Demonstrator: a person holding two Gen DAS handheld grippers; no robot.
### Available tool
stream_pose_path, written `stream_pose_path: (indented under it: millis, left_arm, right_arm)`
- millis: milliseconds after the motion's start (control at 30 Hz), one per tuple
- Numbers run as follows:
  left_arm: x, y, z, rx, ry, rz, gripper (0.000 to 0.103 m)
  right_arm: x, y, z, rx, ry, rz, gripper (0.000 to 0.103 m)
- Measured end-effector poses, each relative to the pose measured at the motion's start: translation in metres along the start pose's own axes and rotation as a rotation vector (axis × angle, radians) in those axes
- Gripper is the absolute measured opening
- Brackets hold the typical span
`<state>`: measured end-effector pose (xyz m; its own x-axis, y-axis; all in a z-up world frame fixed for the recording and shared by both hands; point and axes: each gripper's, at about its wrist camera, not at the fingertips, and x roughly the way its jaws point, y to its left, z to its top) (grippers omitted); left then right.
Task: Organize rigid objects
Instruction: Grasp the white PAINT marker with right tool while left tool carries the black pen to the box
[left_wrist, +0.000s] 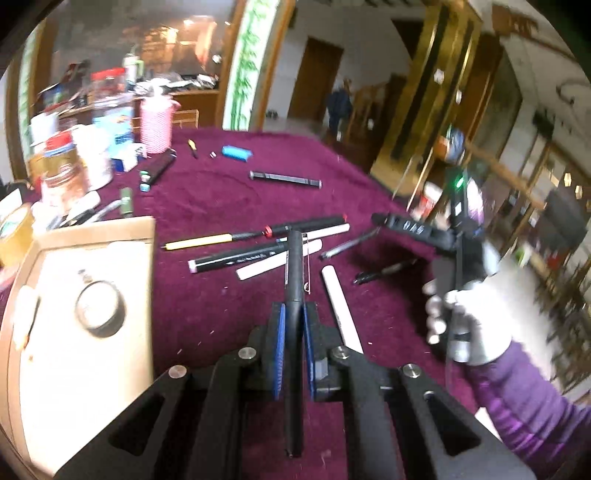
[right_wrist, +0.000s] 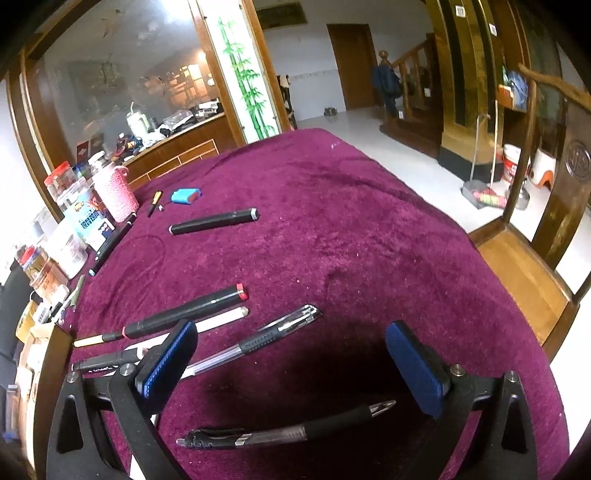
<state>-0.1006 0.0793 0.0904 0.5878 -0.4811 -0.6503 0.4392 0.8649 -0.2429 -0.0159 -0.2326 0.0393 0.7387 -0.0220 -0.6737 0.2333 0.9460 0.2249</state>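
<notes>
We're early on: most pens still lie scattered on the purple cloth (right_wrist: 332, 221), and the cardboard box (left_wrist: 92, 236) at left holds none that we can see. Left gripper (left_wrist: 294, 325) is clamped on a black pen (left_wrist: 294, 273), lifted clear of the pile. Right gripper (right_wrist: 291, 362) is wide open, with a black gel pen (right_wrist: 288, 430) lying between its jaws, untouched.
</notes>
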Motion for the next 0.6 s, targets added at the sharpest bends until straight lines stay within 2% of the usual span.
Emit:
stream_pose_path:
  millis: [67, 133, 233, 333, 400, 500, 533, 567, 600]
  left_arm:
    - [-0.020, 0.007, -0.006, -0.031, -0.033, -0.008, 0.009]
    - [-0.036, 0.015, -0.012, -0.048, -0.053, -0.007, 0.009]
    - [-0.050, 0.030, -0.022, -0.071, -0.069, 0.001, 0.009]
    - [-0.058, 0.046, -0.031, -0.118, -0.081, -0.008, 0.009]
    - [-0.063, 0.056, -0.038, -0.148, -0.085, -0.010, 0.009]
    - [-0.071, 0.070, -0.048, -0.186, -0.090, -0.004, 0.009]
    - [-0.075, 0.075, -0.051, -0.196, -0.094, 0.005, 0.009]
    - [-0.079, 0.080, -0.054, -0.204, -0.097, 0.013, 0.009]
    - [-0.081, 0.084, -0.057, -0.211, -0.098, 0.017, 0.009]
  right_arm:
    - [-0.013, 0.008, -0.002, -0.020, -0.015, 0.022, 0.102]
    - [-0.034, 0.027, -0.014, -0.082, -0.006, 0.088, 0.102]
    - [-0.051, 0.066, -0.040, -0.212, 0.072, 0.151, 0.102]
    - [-0.046, 0.096, -0.063, -0.310, 0.159, 0.169, 0.085]
    - [-0.035, 0.108, -0.074, -0.341, 0.201, 0.144, 0.065]
    - [-0.013, 0.116, -0.080, -0.327, 0.257, 0.111, 0.058]
    - [-0.009, 0.117, -0.080, -0.326, 0.271, 0.095, 0.054]
    - [-0.007, 0.119, -0.082, -0.325, 0.279, 0.079, 0.044]
    - [-0.005, 0.120, -0.082, -0.328, 0.279, 0.061, 0.042]
